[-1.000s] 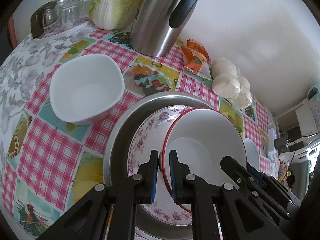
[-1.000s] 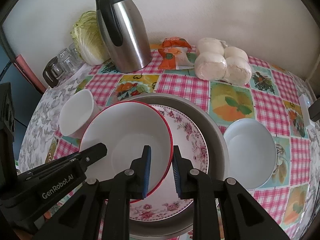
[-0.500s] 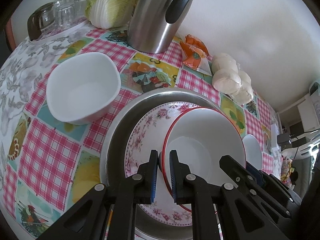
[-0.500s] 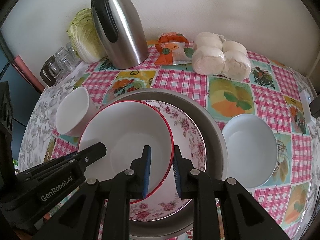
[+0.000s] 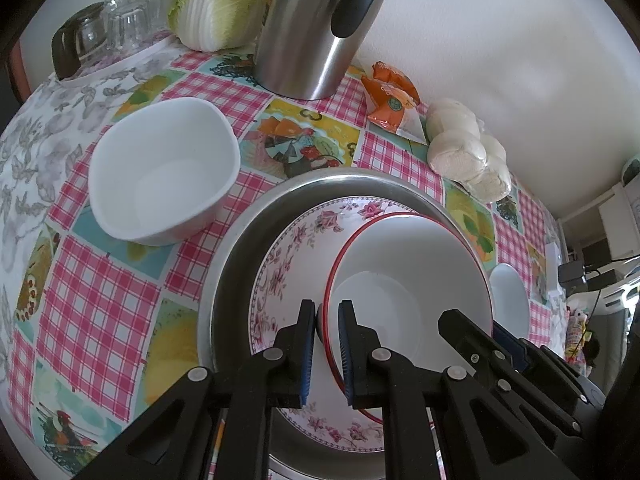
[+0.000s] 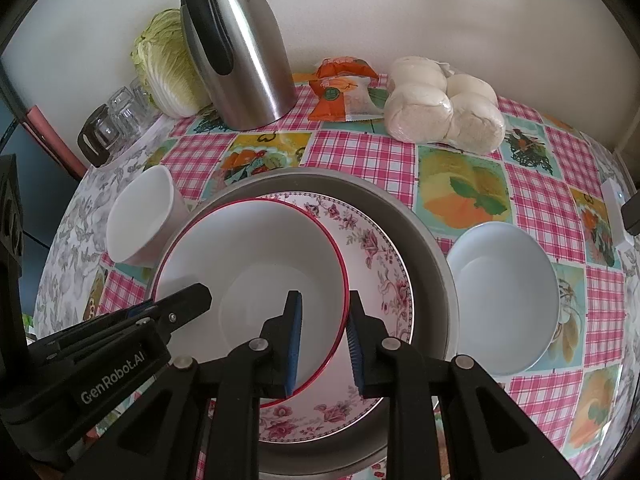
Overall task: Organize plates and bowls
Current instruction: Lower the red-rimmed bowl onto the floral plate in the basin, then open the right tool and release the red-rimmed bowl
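While both grippers pinch opposite sides of the white, red-rimmed ceramic bowl [image 6: 256, 264], the step in hand looks like setting that bowl onto the stack, or lifting it off; the pictures alone do not settle which. The bowl sits on the floral-patterned porcelain plate [image 6: 372, 256], off-centre toward the plate's left in the right wrist view, and the plate lies inside the broad round grey metal tray [image 6: 432, 264]. The left gripper [image 5: 323, 320] is clenched on the bowl's near-left rim, one blue pad inside the wall and one outside, with almost no gap. The right gripper [image 6: 322, 320] straddles the bowl's right rim with a slightly wider gap; its inner pad lies against the wall, and it appears to be grasping, though contact at the outer pad is hard to confirm. Taking the red-rimmed bowl as landmark: a square-sided white bowl [image 5: 160, 176] stands to its left on the checked tablecloth [image 5: 100, 300], just beside the tray; a round pale blue-white bowl [image 6: 504, 300] stands to its right, also just beside the tray; a steel thermos jug [image 6: 240, 52] is behind it. If the bowl is being stacked, the next move calls for both claws to let go evenly so it does not skid on the glazed plate, then to fetch one of the loose bowls and nest it inside.
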